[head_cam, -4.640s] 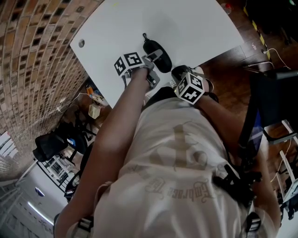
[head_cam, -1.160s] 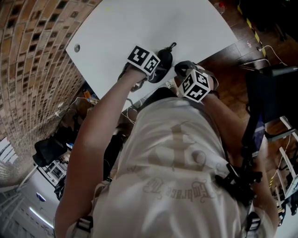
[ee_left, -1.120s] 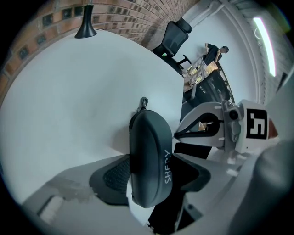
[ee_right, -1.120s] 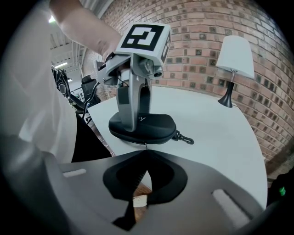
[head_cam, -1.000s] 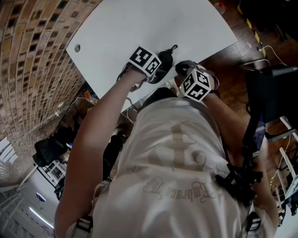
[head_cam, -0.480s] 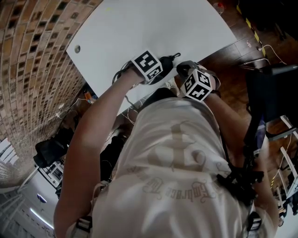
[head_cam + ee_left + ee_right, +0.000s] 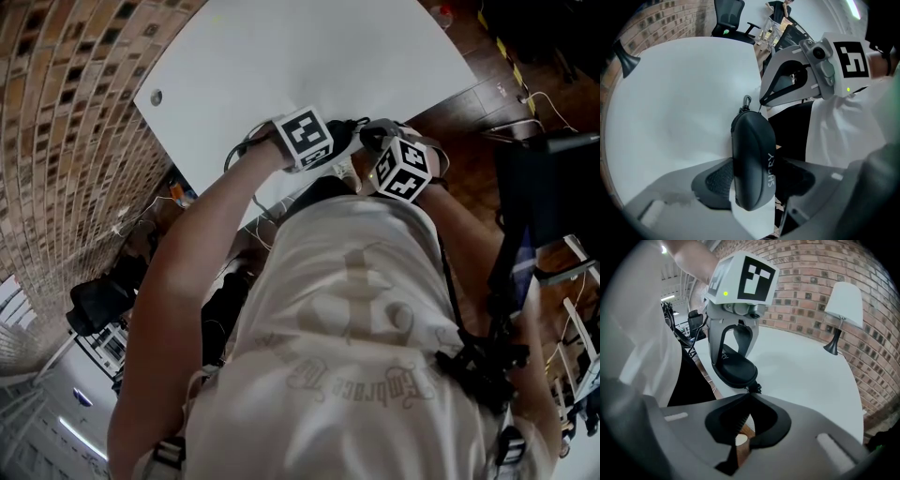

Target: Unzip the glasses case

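The black glasses case [image 7: 752,159] sat at the near edge of the white table [image 7: 679,93], clamped across its body between the pads of the left gripper [image 7: 757,183]. The right gripper [image 7: 746,398] held its jaws closed, tips meeting right at the case's narrow end. Whether they pinched anything there could not be made out.

Right hand-held gripper [image 7: 749,397] closed at the end of a black glasses case [image 7: 736,370]
Its jaw tips meet right at the small pull [image 7: 754,388] on the case's near end; the left hand-held gripper [image 7: 734,357] clasps the case from above on the white bench [image 7: 806,376], a white lamp [image 7: 842,310] behind
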Demonstrator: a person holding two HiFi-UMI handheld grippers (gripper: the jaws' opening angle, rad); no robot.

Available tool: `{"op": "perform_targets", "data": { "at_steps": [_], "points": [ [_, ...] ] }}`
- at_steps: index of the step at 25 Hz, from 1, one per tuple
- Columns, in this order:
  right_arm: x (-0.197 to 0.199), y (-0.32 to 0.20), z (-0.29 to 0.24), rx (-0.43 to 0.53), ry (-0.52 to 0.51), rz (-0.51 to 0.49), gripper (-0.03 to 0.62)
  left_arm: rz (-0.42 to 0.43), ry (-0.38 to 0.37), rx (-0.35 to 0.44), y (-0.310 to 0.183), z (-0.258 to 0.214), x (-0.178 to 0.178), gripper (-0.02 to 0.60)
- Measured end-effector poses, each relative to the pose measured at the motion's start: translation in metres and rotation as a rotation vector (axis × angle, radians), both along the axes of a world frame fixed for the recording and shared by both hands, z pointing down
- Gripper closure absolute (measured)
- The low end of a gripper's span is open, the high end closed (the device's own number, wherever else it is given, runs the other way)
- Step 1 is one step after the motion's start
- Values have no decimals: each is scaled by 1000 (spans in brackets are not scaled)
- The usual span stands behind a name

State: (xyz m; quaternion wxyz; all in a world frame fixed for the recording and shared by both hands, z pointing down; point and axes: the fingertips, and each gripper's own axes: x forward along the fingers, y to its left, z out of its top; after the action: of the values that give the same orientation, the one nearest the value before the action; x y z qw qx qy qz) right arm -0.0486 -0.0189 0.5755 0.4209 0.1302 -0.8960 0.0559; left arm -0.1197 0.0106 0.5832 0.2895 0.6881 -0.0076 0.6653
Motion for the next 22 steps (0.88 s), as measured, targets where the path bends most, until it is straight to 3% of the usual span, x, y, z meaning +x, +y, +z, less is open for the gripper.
{"op": "perform_targets", "data": {
  "at_steps": [10, 15, 22],
  "points": [
    [-2, -17, -3, 40, 11, -156, 589, 66, 3, 9, 4, 1, 6, 285],
    [-8, -26, -4, 42, 5, -218, 589, 88, -133, -10, 8, -5, -16, 285],
    [-17, -31, -3, 41, -11, -283, 589, 77, -86, 10, 12, 3, -1, 284]
  ]
}}
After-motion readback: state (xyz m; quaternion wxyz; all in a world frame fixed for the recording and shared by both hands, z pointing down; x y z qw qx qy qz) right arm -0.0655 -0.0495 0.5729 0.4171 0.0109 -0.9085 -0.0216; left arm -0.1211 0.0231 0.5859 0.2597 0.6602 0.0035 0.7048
